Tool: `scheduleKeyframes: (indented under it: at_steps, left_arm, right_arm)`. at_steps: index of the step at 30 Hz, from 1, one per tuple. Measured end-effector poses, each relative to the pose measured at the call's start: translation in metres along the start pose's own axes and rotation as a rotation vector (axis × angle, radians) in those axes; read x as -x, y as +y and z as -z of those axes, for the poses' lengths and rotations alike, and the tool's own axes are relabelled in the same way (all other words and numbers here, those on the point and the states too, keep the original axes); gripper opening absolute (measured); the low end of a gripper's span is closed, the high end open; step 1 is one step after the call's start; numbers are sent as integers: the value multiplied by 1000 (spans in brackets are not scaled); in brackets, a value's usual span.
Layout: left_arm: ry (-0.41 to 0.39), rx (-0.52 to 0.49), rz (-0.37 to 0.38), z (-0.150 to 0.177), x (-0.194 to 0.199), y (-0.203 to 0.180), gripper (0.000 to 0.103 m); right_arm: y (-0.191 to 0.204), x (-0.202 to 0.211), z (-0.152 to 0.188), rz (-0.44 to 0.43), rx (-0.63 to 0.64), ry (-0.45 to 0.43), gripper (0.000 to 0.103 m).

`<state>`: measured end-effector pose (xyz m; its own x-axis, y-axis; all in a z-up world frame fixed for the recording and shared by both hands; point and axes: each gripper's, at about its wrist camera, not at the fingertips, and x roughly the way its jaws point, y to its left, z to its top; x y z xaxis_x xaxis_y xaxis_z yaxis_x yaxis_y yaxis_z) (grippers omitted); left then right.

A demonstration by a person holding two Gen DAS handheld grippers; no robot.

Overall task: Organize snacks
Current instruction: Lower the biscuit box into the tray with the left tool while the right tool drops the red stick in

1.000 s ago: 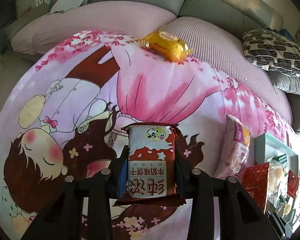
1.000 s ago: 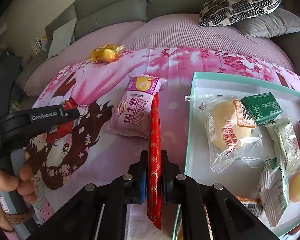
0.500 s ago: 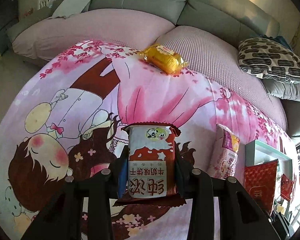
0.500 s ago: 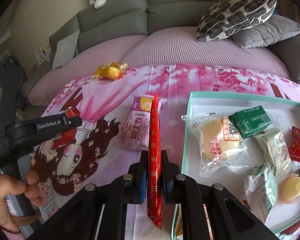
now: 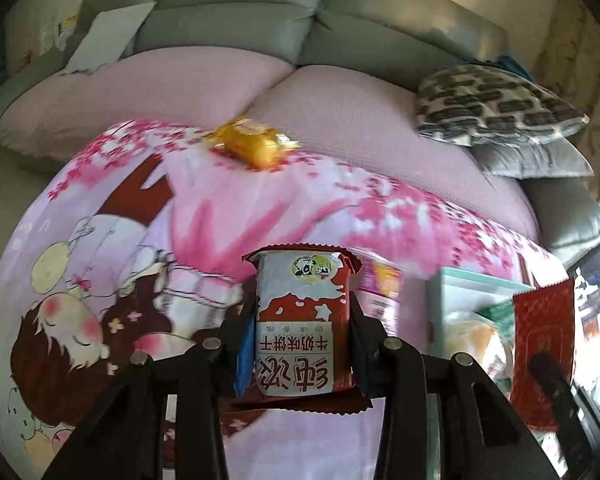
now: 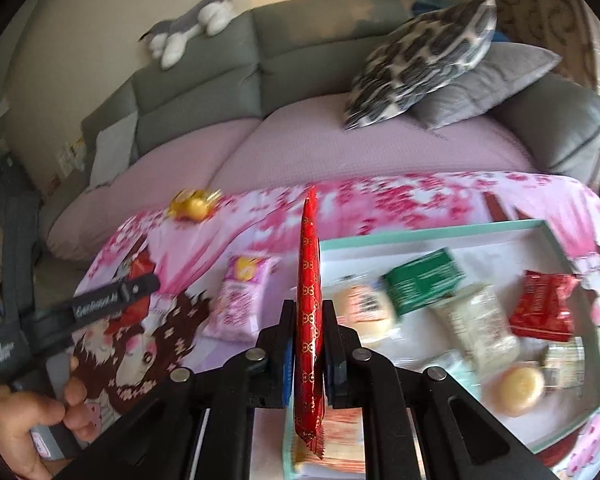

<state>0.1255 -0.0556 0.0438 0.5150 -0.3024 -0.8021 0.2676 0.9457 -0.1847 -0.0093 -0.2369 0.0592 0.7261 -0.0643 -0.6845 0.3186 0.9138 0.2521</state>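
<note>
My left gripper [image 5: 302,316] is shut on a red and white biscuit packet [image 5: 302,344], held above the cartoon-print pink blanket [image 5: 140,248]. My right gripper [image 6: 307,328] is shut on a flat red foil packet [image 6: 309,320], held edge-on above the left rim of the mint green tray [image 6: 420,232]. The same red foil packet [image 5: 542,344] shows at the right of the left wrist view, over the tray [image 5: 456,280]. The left gripper's body [image 6: 112,300] appears at the left of the right wrist view, held by a hand [image 6: 24,432].
The tray holds several snacks: a green box [image 6: 424,280], a red packet [image 6: 544,308], round buns [image 6: 520,384]. A pink wafer bag [image 6: 240,296] and a yellow wrapped cake [image 5: 254,144] lie on the blanket. Patterned cushion [image 6: 424,56] and grey sofa back [image 6: 204,80] stand behind.
Both grippers have risen with their packets and shifted toward the tray. The tray and its snacks now sit nearer the centre of the right wrist view; more sofa shows.
</note>
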Motion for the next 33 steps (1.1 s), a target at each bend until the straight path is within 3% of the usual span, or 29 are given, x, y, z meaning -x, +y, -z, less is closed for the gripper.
scheduleKeyframes:
  at_steps: [19,25,33]
  left_arm:
    - [46,-338,192,45,10,-141,41]
    - [75,-404,196,59,5,-161,41]
    - [68,-431,196,68,-7,-173,41]
  right_arm:
    - [-128,67,-9,214,-255,-127,12]
    - [-140,74,-7,221,-285,-138,12]
    - [-140,51,-1,175,-281,-81,13]
